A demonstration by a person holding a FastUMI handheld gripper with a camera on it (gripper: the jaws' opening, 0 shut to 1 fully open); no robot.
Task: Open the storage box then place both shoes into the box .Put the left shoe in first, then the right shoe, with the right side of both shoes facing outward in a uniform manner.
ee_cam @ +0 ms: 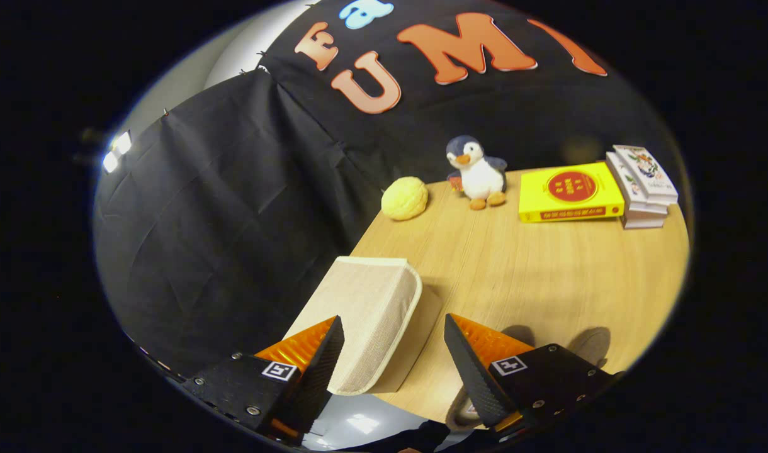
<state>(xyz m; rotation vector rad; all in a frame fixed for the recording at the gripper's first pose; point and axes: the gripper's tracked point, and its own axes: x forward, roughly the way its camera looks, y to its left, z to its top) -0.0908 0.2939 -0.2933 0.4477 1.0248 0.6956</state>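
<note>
Two fingers of the gripper (393, 352) stand spread apart, the beige storage box (365, 314) between them on the table (547, 277).

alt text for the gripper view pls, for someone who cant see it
The open gripper hovers over the near end of a wooden table, its fingers either side of a beige fabric storage box lying between them. Beyond, along the table's far edge, sit a round yellow bun-like toy, a plush penguin, a yellow book and a stack of white books.

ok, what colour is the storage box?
Beige woven fabric, paler trim; the storage box sits between the open fingers, gripper view.
</note>
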